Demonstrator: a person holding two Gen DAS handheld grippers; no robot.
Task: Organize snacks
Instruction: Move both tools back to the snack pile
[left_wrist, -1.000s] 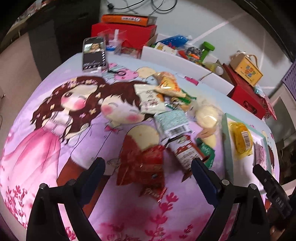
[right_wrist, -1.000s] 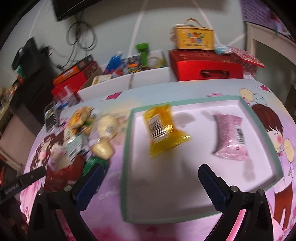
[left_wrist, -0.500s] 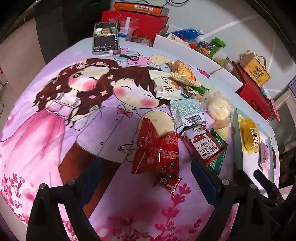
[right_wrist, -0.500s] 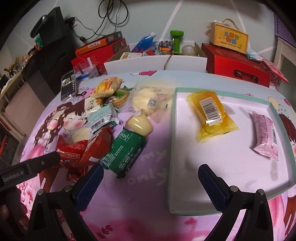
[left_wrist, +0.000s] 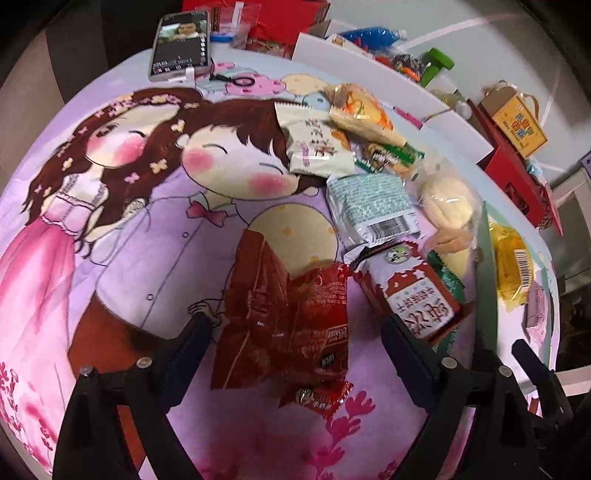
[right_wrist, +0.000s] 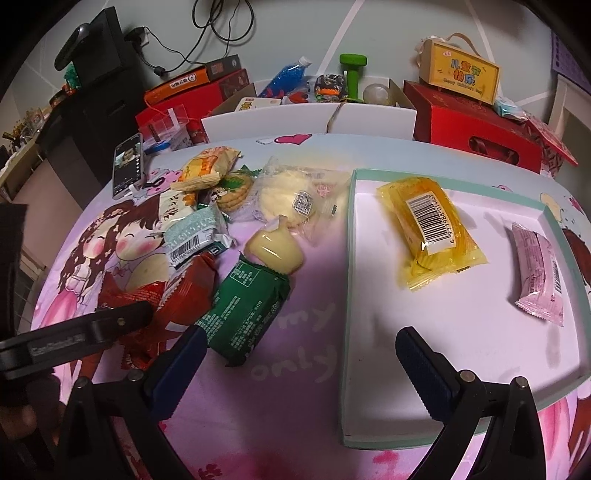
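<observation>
Right wrist: tray (right_wrist: 373, 441) holds yellow packet (right_wrist: 430, 230), pink packet (right_wrist: 539, 273) (apart).

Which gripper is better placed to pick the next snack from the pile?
Left, probably. The left gripper hangs open astride the crinkled red foil packet; the right gripper is open over bare cloth beside the white tray.

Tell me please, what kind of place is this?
Probably a room in a home, not a shop or lab: a table with a cartoon tablecloth, gift boxes and clutter stacked against the wall, and a phone lying beside loose snack packets.
</observation>
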